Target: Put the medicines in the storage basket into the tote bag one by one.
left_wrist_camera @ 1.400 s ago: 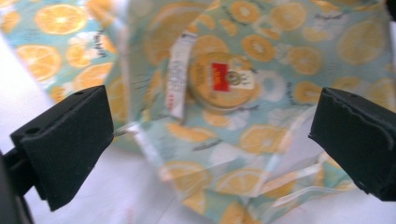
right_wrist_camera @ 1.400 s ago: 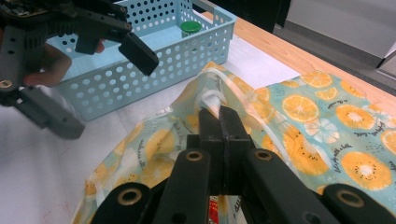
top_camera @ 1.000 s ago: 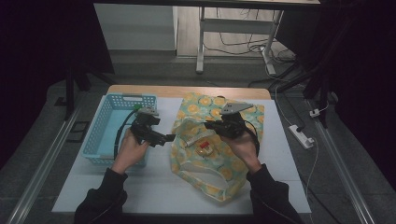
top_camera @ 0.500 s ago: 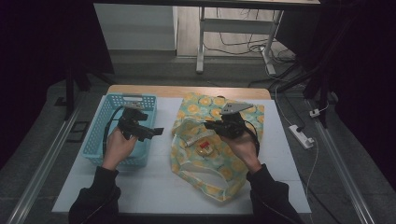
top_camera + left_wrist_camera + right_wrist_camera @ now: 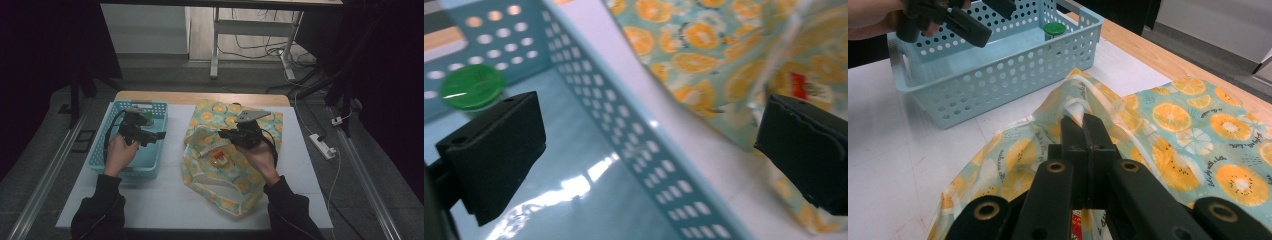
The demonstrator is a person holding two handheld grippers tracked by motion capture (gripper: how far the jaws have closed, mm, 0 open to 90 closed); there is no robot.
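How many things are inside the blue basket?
1: a green-lidded jar stands in a far corner of the blue basket. The left claw above may hide something small.

We see the high view dim, its edges falling into black. Glare streaks the basket floor in the left gripper view, where the near jaws blur. The right gripper view is brighter, evenly lit.

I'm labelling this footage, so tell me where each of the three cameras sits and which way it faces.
High view: above the person's side, looking forward and down on the table; forearms, both hands.
Left gripper view: rides the left gripper, open jaws over the blue basket.
Right gripper view: rides the right gripper, shut on the orange-print bag.
All three share basket and bag.
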